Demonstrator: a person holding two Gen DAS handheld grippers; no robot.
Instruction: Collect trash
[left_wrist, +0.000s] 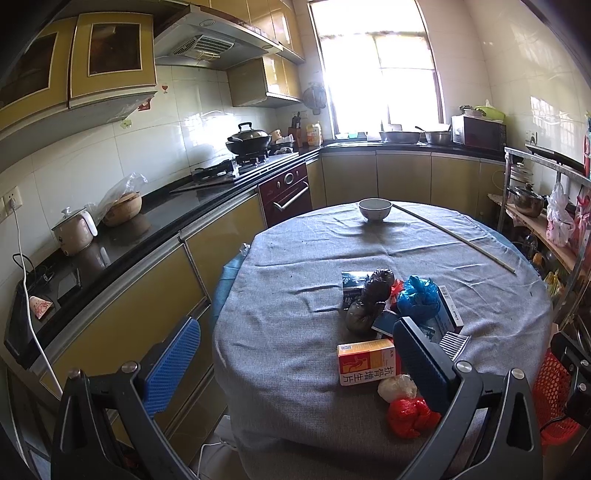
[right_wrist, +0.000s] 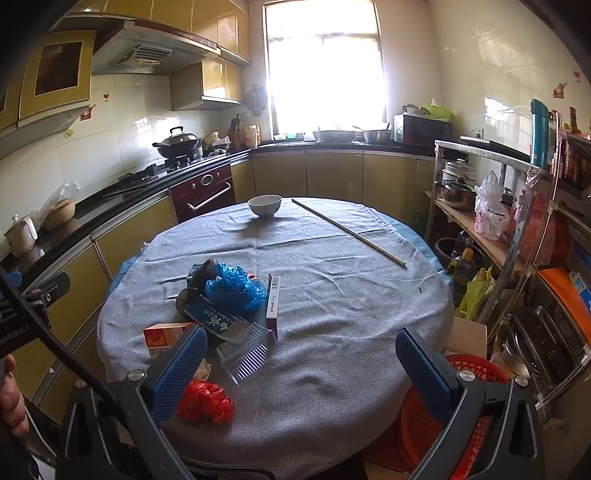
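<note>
On the worktop (right_wrist: 332, 295), a heap of trash (right_wrist: 225, 295) lies at the near left. A bowl (right_wrist: 264, 205) stands at the far edge, a long stick (right_wrist: 347, 230) to its right. A basket (right_wrist: 476, 369) sits below the worktop's near right edge.

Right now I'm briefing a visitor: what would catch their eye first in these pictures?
The heap of trash mid-table on the grey tablecloth: a blue plastic bag, an orange medicine box and a crumpled red bag nearest the camera. Beyond it, a lone white bowl stands at the far edge, below the glaring window.
</note>
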